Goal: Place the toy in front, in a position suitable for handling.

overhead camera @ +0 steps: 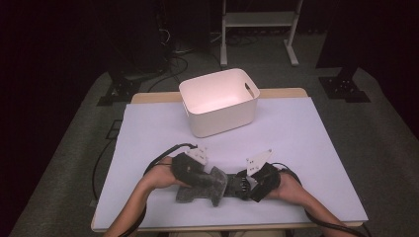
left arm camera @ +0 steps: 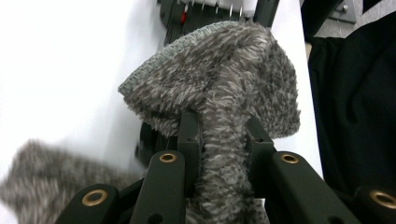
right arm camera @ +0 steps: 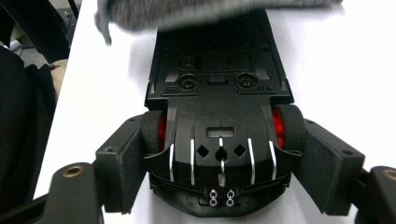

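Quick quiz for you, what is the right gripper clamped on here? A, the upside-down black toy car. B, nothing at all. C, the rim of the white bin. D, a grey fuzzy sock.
A: in the right gripper view the right gripper has its pads pressed on the rear wheels of the toy car, which lies underside up; the fuzzy sock is pinched by the left gripper instead.

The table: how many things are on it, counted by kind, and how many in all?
White plastic bin: 1
Grey fuzzy cloth: 1
Black toy car, upside down, red wheel hubs: 1
Hand-held grippers: 2, the left gripper pinching the cloth, the right gripper around the car's wheels
Total: 5 things on the white table
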